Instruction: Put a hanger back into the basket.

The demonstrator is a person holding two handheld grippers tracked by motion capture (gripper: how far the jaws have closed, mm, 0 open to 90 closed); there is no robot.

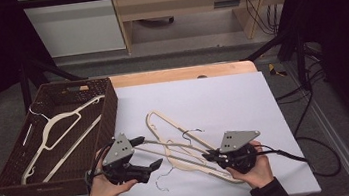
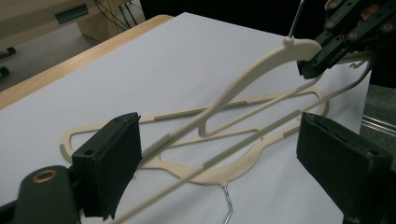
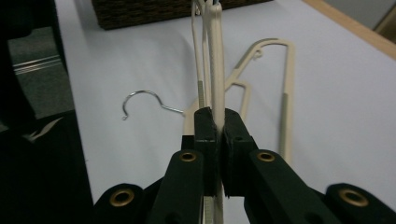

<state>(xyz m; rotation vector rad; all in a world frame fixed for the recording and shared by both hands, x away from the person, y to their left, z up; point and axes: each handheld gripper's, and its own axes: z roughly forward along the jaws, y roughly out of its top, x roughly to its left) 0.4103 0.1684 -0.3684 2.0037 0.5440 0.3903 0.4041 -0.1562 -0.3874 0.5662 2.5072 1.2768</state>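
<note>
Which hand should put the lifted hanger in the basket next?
Right, probably: the right gripper is clamped on the lifted hanger, while the left gripper stands open around it, though nearer the basket.

A basket (image 1: 107, 117) sat at the worktop's (image 1: 223, 97) left edge with one hanger (image 1: 61, 132) in it; right of it, another hanger (image 1: 166, 129) lay flat beneath a raised hanger (image 1: 178, 145).

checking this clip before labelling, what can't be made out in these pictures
- High view: the lifted hanger and the hanger lying on the table overlap; their bars are too thin to separate.
- Right gripper view: the right gripper covers the gripped spot.
- Left gripper view: the lower edge cuts the bar between the left gripper jaws.
</note>
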